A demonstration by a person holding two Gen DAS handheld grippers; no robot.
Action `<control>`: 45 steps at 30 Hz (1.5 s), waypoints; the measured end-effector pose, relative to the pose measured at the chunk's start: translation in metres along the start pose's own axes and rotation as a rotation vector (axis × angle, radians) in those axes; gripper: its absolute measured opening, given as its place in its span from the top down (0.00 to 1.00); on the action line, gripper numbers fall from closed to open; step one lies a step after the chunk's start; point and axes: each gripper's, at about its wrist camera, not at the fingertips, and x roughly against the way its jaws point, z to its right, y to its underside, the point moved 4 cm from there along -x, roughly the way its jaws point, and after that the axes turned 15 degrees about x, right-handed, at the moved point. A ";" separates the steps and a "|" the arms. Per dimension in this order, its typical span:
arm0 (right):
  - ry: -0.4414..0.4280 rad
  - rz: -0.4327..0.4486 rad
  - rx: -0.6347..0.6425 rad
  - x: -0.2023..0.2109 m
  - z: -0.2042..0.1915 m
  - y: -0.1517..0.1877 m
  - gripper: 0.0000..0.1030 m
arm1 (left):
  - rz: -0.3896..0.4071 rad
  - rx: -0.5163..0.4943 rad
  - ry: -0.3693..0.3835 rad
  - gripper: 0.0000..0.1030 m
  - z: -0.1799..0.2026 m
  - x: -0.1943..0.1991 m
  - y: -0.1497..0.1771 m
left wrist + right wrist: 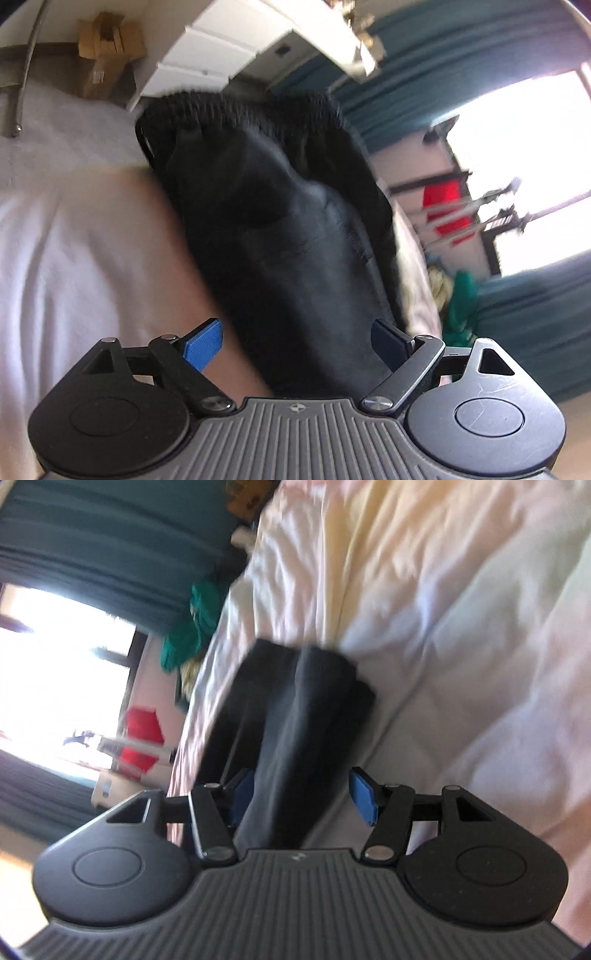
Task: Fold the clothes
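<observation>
The left claw (297,345) stands wide, its two blue pads (205,345) well apart and pressing on nothing; the black trousers (280,221) lie between and beyond them, the cloth passing under the gap without either pad closing on it. From that claw the trousers run away as a dark, folded length to their gathered elastic waistband (236,109), which lies at the far end. The trousers rest on the bed (66,229), whose pale rumpled sheet spreads out to the left of them. Beyond the waistband stands a white piece of furniture (207,55), with brown cardboard boxes (109,40) to its left. To the right of the trousers hang teal curtains (443,48) around a bright window (524,155), with something red (445,206) near it. The right claw (303,797) is partly spread, its blue pads (364,799) apart and gripping nothing; the trousers (291,709) lie between them and stretch away from it, though the picture is blurred and I cannot tell whether the left pad touches the cloth. Around the trousers the bed (461,627) shows creased white and cream sheets. Off the bed's edge, to the left of the trousers, lies a green garment (188,635), beyond it the teal curtains (92,546) and the window (59,657).
</observation>
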 end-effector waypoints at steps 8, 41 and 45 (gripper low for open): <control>-0.008 0.057 -0.046 -0.047 0.005 -0.006 0.49 | 0.030 0.053 0.046 0.22 0.000 -0.051 -0.015; 0.147 0.209 -0.030 0.075 0.002 0.011 0.89 | 0.158 -0.029 0.018 0.88 -0.015 0.119 -0.012; 0.193 0.186 -0.012 0.075 0.011 0.024 0.89 | 0.208 -0.206 -0.036 0.85 -0.005 0.115 -0.002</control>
